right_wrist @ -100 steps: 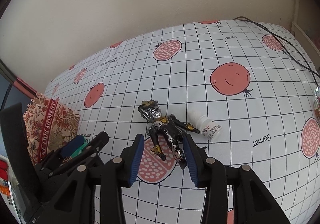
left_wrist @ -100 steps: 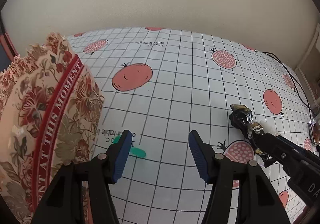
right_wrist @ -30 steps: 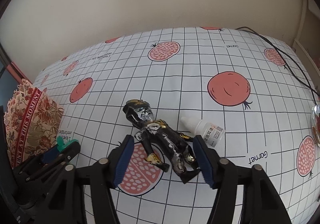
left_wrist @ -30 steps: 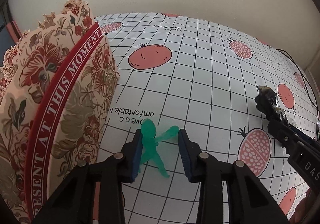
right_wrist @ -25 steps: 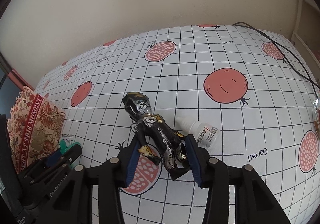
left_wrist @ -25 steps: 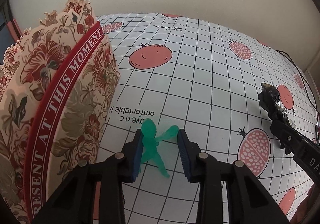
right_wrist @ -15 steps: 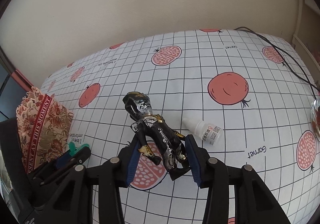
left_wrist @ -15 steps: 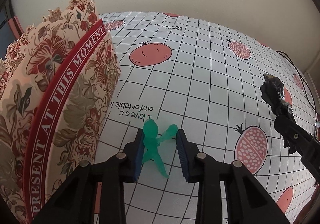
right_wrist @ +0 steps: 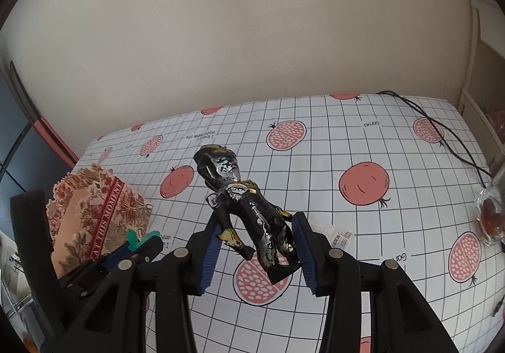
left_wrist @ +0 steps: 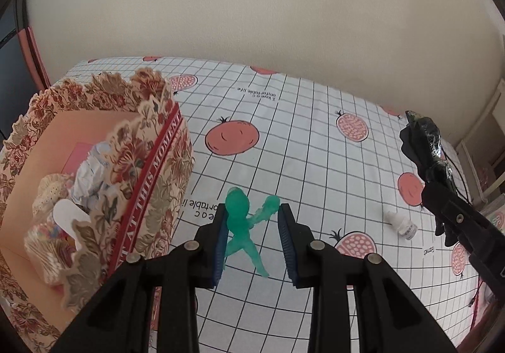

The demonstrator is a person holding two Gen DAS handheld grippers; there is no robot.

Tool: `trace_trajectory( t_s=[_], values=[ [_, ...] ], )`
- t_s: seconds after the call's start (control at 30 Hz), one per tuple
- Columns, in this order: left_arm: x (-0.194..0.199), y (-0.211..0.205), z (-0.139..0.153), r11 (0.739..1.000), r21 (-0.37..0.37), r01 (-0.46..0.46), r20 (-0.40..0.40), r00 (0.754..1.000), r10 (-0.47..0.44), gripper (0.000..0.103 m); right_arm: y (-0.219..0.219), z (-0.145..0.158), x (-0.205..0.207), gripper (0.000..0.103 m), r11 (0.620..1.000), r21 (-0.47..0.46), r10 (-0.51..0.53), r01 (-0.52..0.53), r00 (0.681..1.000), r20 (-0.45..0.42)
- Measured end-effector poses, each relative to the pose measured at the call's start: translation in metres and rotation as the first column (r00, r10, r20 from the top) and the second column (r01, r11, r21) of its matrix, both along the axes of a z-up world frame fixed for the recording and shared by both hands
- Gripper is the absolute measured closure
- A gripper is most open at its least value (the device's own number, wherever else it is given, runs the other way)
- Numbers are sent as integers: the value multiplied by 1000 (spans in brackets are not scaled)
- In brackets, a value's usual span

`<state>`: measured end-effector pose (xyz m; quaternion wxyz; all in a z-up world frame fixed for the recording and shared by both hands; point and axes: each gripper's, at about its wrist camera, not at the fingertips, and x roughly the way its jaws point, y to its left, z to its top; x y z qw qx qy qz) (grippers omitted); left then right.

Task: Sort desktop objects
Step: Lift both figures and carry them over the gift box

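- The counter [left_wrist: 315,138] is covered by a white cloth with a black grid, printed with red fruits and short lines of text.
- A floral paper box [left_wrist: 148,170] with a scalloped rim and a red band of lettering stands at the left of the counter; crumpled silvery wrapping and other small items are seen inside it, too blurred to be named.
- The right hand-held gripper [right_wrist: 257,247] is clamped on a black figurine [right_wrist: 249,211] with silver and gold markings; the blue pads are pressed on its lower body and legs, and its head is pointed to the far side. The figurine is held above the cloth, over a printed pomegranate half.
- The left hand-held gripper [left_wrist: 252,226] is clamped on a green translucent figurine [left_wrist: 241,223]; the left pad is pressed against its body and the right pad against its raised arm. The figurine is held clear of the cloth, just right of the box.
- In the left wrist view the black figurine [left_wrist: 423,144] is seen at the right, with the right hand-held gripper below it.
- A glass bowl [right_wrist: 492,214] with reddish contents is seen at the right edge of the counter.
- A black cable [right_wrist: 442,129] is laid across the far right corner.
- A small white dropper bottle [left_wrist: 402,223] is lying on its side on the cloth, near the right hand-held gripper.
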<state>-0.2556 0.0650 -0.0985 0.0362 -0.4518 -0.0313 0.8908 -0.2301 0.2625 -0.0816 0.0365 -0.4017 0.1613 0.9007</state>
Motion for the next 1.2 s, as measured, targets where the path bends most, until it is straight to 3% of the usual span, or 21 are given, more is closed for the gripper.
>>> trace_trajectory(
  t_s=[0.37,0.63,0.87,1.2],
  values=[
    [20,-23,77,999,41,-32,-161,986,39,70,-24,60,18,55,999,0,39,-40,987,-155],
    [38,-58,114,991,76,-113,-235,963,128,70,-50,97,33,55,996,3,91,-93,965,-248],
    [50,-84,126,978,114,-177,-255,946,200,70,-73,113,41,55,990,-4,137,-144,949,-284],
    [61,-116,122,964,106,-246,-252,931,265,70,-111,117,41,55,974,3,217,-226,933,-288]
  ],
)
